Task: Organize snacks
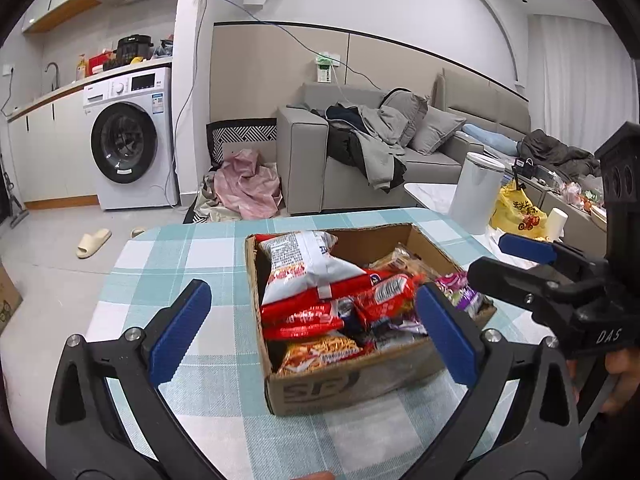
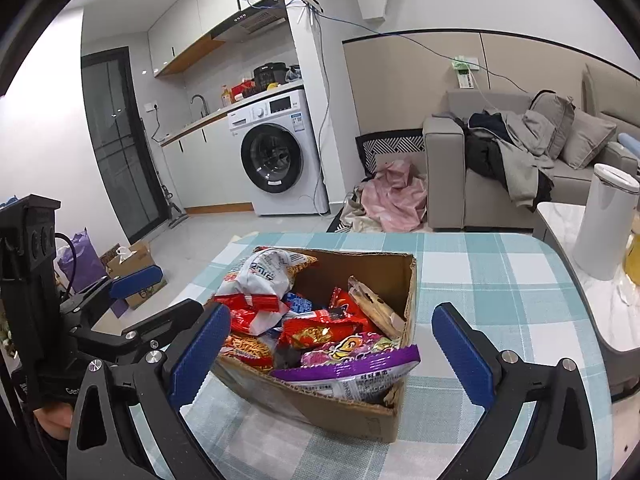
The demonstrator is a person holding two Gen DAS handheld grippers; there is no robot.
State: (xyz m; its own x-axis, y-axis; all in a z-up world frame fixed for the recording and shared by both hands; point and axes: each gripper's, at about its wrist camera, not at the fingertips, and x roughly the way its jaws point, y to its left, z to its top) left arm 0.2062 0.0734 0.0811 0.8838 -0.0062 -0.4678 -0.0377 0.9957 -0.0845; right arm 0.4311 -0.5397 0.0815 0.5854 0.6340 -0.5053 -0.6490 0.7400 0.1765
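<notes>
The round-cornered table with the blue and white checked cloth (image 1: 168,256) holds everything. My brown cardboard box (image 1: 360,380) sits near the middle of it, with bare cloth on every side. The box is full of snack packs, all mixed up.

The biggest pack is the white and red crinkly bag (image 1: 304,264). It leans up against the far left wall of the box. Next is the purple and silver flat packet (image 2: 352,372), which hangs over the near right corner. Lower down lies the orange noodle-snack packet (image 1: 320,354), by the near wall.

My left gripper (image 1: 316,332) is spread wide and holds nothing. My right gripper (image 2: 332,354) is spread wide too, with nothing in it. Both float just in front of the box.

I think the next job is to pick one pack out. The purple one looks easiest, because it is on top and sticks out. I should pinch it flat by its edge and lift slowly, so the others do not spill.

The bare cloth to the left and right of the box gives me room to lay packs down. The tall white bin (image 2: 604,224) stands past the right edge of the table, so I should stay clear of it.
</notes>
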